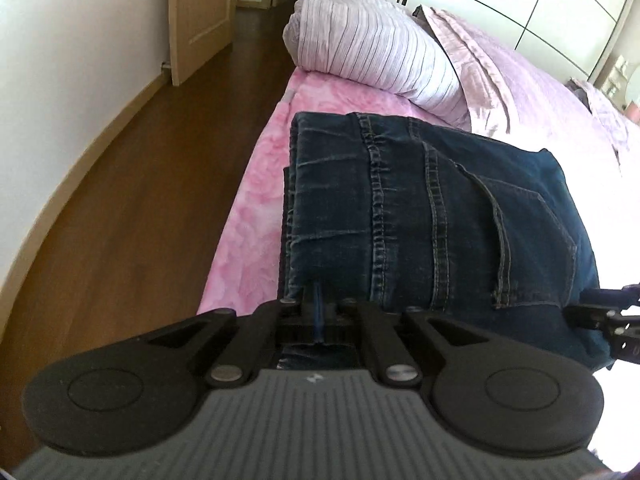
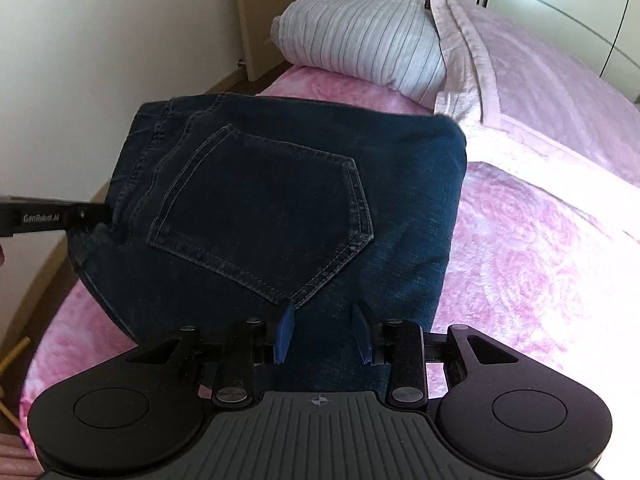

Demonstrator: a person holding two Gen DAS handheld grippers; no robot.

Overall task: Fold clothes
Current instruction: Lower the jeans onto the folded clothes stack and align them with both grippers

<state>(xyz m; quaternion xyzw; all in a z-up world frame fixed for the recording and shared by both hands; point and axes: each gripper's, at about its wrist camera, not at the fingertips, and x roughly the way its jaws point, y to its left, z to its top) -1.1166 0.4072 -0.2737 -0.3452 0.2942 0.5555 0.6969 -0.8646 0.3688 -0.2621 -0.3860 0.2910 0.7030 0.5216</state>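
Observation:
Dark blue folded jeans (image 1: 440, 208) (image 2: 280, 200) lie near the edge of the pink bed, back pocket facing up. My left gripper (image 1: 318, 305) is shut on the jeans' near edge by the stacked folds, with denim running under its fingers. In the right wrist view the left gripper (image 2: 96, 218) meets the jeans' left edge. My right gripper (image 2: 324, 320) holds the near edge below the pocket. A thick fold of denim fills the gap between its blue pads (image 2: 286, 332). The left wrist view shows the right gripper (image 1: 584, 304) at the jeans' right side.
A pink flowered blanket (image 1: 248, 208) (image 2: 540, 260) covers the bed. A rolled striped duvet (image 1: 380, 48) (image 2: 360, 40) lies behind the jeans, beside a folded-back pink cover (image 2: 540, 80). Brown wooden floor (image 1: 140, 180), a white wall and a door (image 1: 200, 12) are to the left.

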